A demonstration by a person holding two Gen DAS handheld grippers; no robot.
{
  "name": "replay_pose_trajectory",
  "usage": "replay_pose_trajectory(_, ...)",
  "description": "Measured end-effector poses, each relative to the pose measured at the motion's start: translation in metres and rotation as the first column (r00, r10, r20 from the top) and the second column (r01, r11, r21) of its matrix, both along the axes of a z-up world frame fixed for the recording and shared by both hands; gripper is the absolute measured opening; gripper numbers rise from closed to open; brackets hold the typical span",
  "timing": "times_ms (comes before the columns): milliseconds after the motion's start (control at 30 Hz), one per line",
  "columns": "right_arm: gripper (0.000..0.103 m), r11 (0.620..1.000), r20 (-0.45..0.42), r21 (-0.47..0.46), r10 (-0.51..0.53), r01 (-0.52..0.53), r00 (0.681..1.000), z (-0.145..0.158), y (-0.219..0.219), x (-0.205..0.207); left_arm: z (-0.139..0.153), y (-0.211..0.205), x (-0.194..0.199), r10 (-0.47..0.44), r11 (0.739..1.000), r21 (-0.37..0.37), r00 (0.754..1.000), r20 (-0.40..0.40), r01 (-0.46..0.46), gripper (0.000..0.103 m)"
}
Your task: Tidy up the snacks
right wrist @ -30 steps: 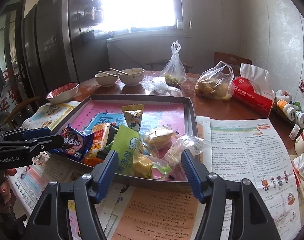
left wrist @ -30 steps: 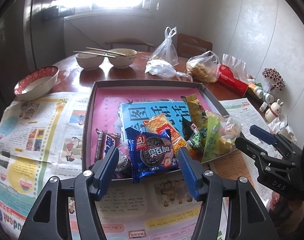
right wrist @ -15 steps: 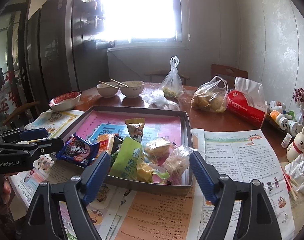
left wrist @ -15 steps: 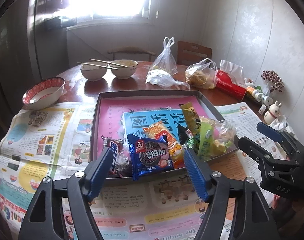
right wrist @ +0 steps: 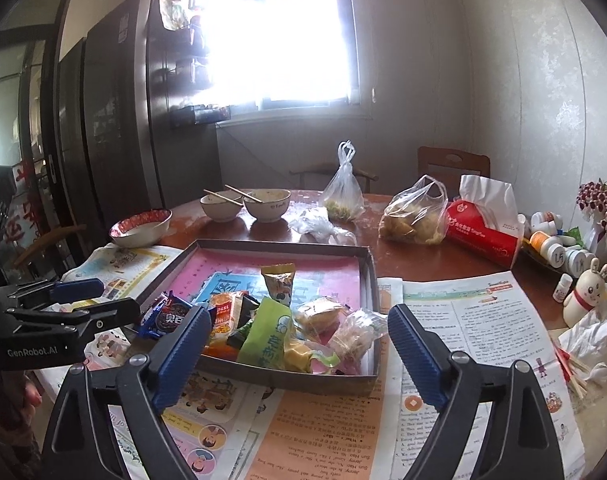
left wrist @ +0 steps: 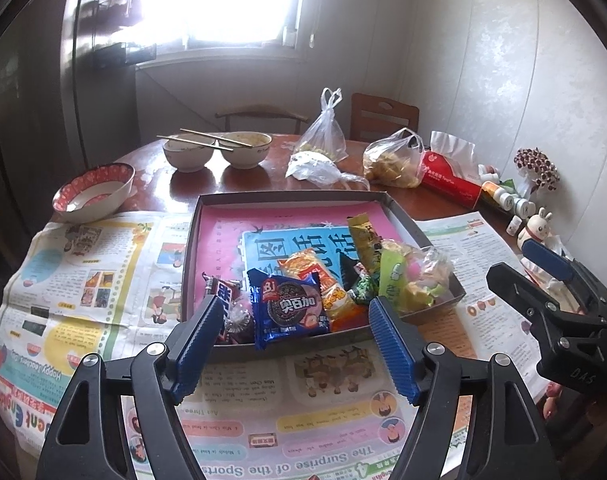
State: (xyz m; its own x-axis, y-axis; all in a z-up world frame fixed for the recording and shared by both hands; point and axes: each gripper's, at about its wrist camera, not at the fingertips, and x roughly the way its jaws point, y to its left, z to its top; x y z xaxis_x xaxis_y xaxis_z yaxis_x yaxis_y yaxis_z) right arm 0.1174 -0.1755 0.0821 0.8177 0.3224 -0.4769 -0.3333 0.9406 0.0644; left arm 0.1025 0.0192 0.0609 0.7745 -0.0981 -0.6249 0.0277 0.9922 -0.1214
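Before me: round brown table (left wrist: 423,200). Newspapers (left wrist: 83,280) cover near half; grey tray (left wrist: 403,220) sits on them. Far half: three bowls (left wrist: 93,194), knotted plastic bags (right wrist: 413,216), red tissue pack (right wrist: 483,232), small bottles (right wrist: 551,244).

Blown-out window (left wrist: 223,0) backlight; fisheye edges warp, darken.

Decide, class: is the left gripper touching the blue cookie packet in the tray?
Apart. In the left wrist view the left gripper stands open, nothing between its pads, and the blue cookie packet lies in the tray beyond them.
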Motion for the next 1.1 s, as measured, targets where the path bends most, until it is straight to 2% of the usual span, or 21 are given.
replay_pose_trajectory(400,0.094,1.000,-0.001,0.001,0.006,-0.006,1.000,0.005,-0.001,-0.019,-0.008,-0.014,-0.015,-0.016,1.000,0.020,0.999,-0.029,0.016,0.077)
replay_pose_trajectory(800,0.097,1.000,-0.071,0.009,0.014,-0.013,0.997,-0.013,-0.002,-0.035,-0.028,-0.023,-0.032,-0.019,1.000,0.012,0.997,-0.073,0.020,0.077)
replay_pose_trajectory(1100,0.098,1.000,-0.082,-0.016,-0.017,0.016,0.997,-0.025,0.002,-0.048,-0.043,-0.016,-0.040,-0.009,1.000,0.012,0.993,-0.114,0.010,0.077)
